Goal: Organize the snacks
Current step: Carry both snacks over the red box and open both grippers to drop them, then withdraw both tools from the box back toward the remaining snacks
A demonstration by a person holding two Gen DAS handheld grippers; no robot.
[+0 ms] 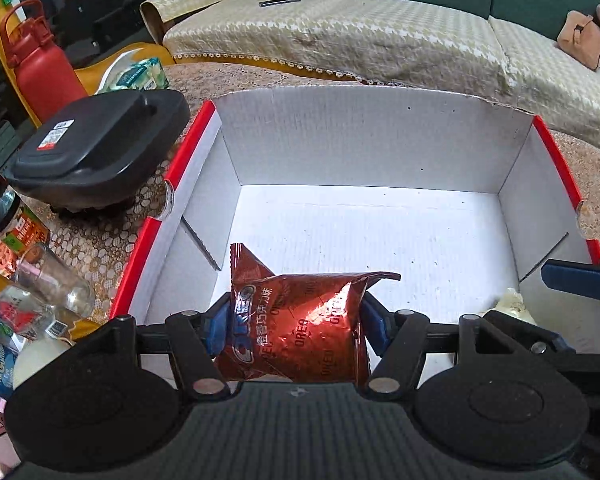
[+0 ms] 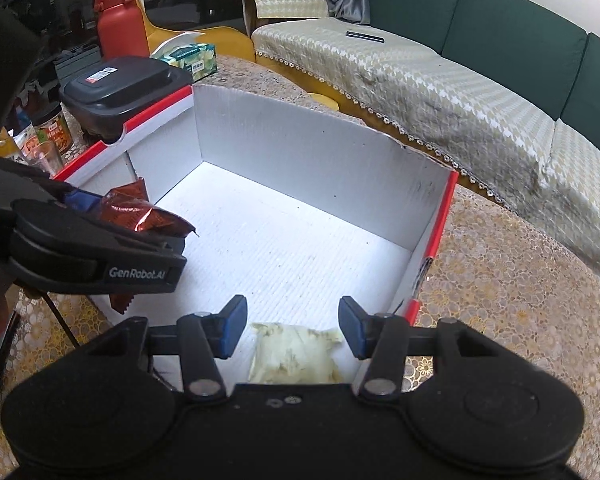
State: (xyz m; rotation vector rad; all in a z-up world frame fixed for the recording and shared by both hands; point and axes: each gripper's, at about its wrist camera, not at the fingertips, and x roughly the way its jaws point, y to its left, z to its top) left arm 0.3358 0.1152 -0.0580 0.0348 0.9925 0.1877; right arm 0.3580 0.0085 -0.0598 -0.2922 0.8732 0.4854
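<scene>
Snacks are being placed into a white cardboard box (image 1: 364,148) with red outer edges, which stands on a table covered by a gold floral cloth (image 2: 512,288). A red foil Oreo packet (image 1: 300,320) is clamped between the blue pads of the left gripper (image 1: 296,320) and is held over the near left part of the box floor, its crimped top pointing upward. In the right wrist view the same packet (image 2: 148,216) is seen at the left, beside the box's left wall. The right gripper (image 2: 292,328) is held with its jaws apart, and a pale yellow wrapped snack (image 2: 296,352) lies between the pads without being pressed by either; whether it rests on the box floor cannot be told for certain. Beyond the left wall, a black lidded container (image 1: 96,148), a red bottle (image 1: 40,68) and a tissue pack (image 2: 192,58) are seen. A sofa (image 1: 380,36) with a patterned cover stands behind the table.
</scene>
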